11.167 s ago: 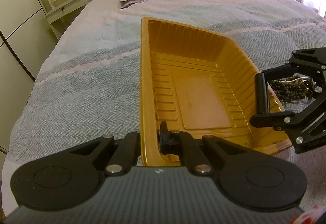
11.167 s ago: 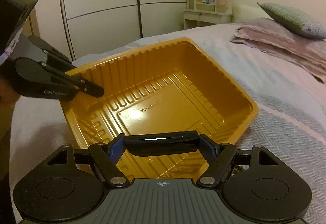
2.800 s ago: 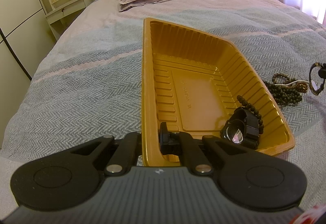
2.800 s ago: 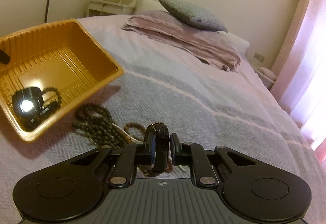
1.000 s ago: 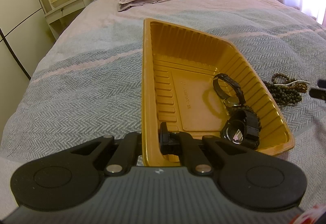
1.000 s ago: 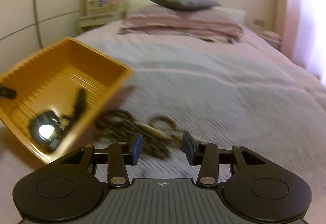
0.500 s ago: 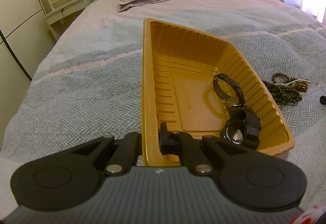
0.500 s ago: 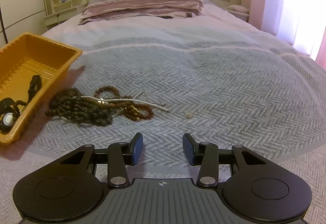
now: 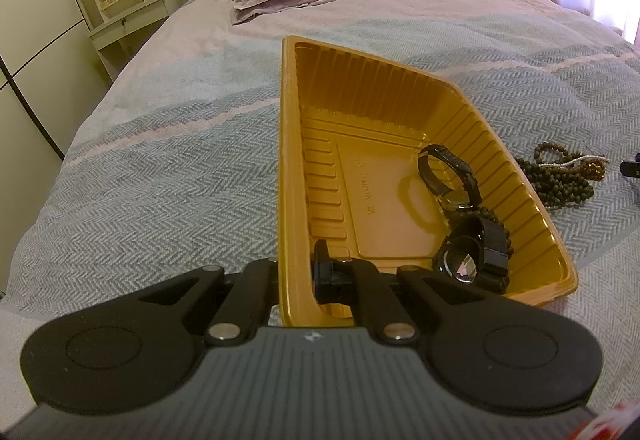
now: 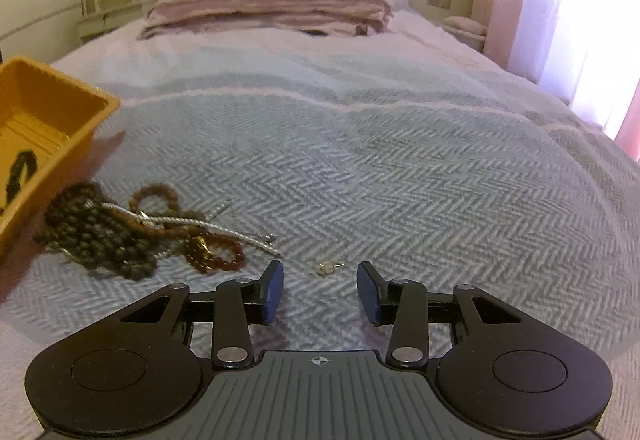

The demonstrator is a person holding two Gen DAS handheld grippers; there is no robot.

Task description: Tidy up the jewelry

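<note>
Since a moment ago the right tongs (image 10: pixel 320 290) have closed in on a small earring-like trinket (image 10: pixel 328 267) on the bedspread (image 10: pixel 400 167), jaws spread wide and empty. Descend straight and pinch low; it lies just ahead, centred between the tips. The left tongs (image 9: pixel 296 276) stay clamped on the yellow tray (image 9: pixel 288 159), which holds two watches (image 9: pixel 460 220).

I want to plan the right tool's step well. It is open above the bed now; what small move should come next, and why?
Probably lower the right tool onto the small pale piece and close. The piece lies alone on the bedspread just ahead of the open fingers, while the left tool holds the tray by its wall.
</note>
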